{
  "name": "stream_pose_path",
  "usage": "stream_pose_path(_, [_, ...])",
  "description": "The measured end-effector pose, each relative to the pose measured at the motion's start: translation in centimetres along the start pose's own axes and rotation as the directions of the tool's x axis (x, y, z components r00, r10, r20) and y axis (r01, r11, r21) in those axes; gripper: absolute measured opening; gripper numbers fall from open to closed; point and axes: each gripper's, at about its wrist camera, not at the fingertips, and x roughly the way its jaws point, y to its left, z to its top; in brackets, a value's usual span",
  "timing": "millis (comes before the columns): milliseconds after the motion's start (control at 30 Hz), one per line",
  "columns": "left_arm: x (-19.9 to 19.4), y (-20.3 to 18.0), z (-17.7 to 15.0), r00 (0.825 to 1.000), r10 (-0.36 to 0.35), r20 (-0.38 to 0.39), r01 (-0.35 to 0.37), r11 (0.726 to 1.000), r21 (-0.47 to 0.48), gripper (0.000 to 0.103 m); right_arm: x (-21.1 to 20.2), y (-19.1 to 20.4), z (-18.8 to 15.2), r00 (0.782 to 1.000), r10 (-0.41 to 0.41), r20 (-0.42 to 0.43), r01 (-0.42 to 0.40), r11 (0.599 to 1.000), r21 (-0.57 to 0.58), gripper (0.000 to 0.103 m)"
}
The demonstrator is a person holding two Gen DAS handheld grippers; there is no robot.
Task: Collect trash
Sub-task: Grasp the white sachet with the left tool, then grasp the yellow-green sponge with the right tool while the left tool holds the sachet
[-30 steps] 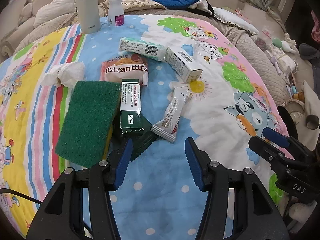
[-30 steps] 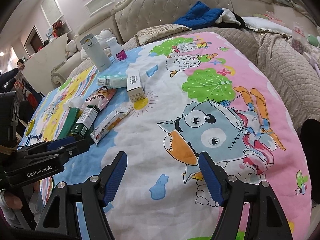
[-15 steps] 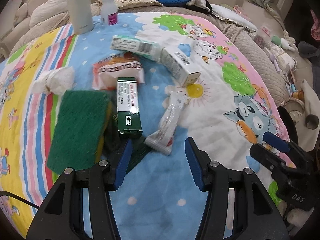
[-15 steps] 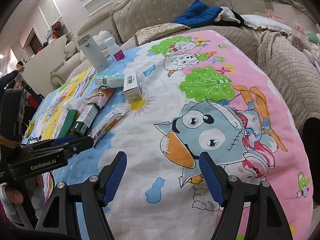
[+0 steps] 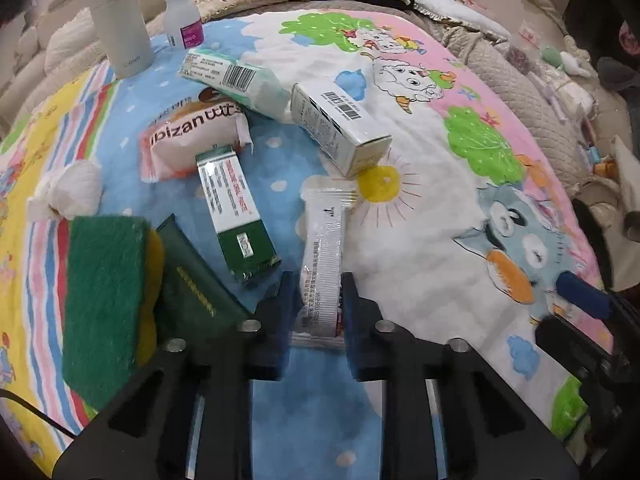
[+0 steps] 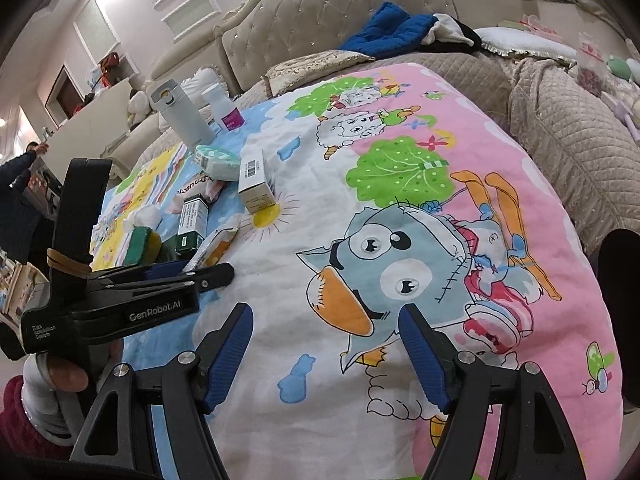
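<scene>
Jaws of the left gripper (image 5: pixel 316 300) have just been closing and now pinch the near end of a long clear plastic snack wrapper (image 5: pixel 324 256) lying on the cartoon-printed bed cover (image 5: pixel 420 208). Beside it lies a green-and-white cardboard box (image 5: pixel 236 216). Right gripper (image 6: pixel 326 354) hangs with its jaws apart, holding nothing.

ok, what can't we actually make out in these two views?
- Near end of the clear wrapper: left wrist view, hidden between the blurred fingers of the left gripper.
- Dark green booklet: lower end covered by that gripper.
- Wrapper print: too small.
- Right gripper open; bed edge below it cut off.
</scene>
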Motion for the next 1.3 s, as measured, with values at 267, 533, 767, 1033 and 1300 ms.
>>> stream_pose_path(267, [-4.5,0.8,-1.3,0.992,-0.118,0.047,0.119,0.993,-0.020,0.017,0.7,1.1,0.1,0.999,0.033,-0.014,-0.033,0.999,-0.003,0.073])
stream_pose_path(533, [-8.2,5.8,-1.9,0.995,-0.019,0.099,0.024,0.998,-0.051,0.017,2.1,4.2,0.2,0.995,0.084,-0.047,-0.086,0.995,-0.041,0.073])
stream_pose_path(767, [-7.7,12.1,-2.5,0.988,0.122,0.091,-0.109,0.984,-0.141,0.017,3.8,7.6,0.6,0.989,0.121,-0.082,-0.128,0.987,-0.092,0.073])
stream_pose_path(1033, [-5.1,14.1,-3.0,0.993,0.114,0.019,-0.109,0.979,-0.175,0.017,5.5,10.5,1.2,0.981,0.158,-0.114,-0.173,0.975,-0.136,0.073])
stream_pose_path(1300, [-6.2,11.1,-3.1,0.998,-0.032,0.045,0.038,0.989,-0.146,0.017,4.9,10.0,1.5,0.987,0.127,-0.100,-0.139,0.982,-0.124,0.073])
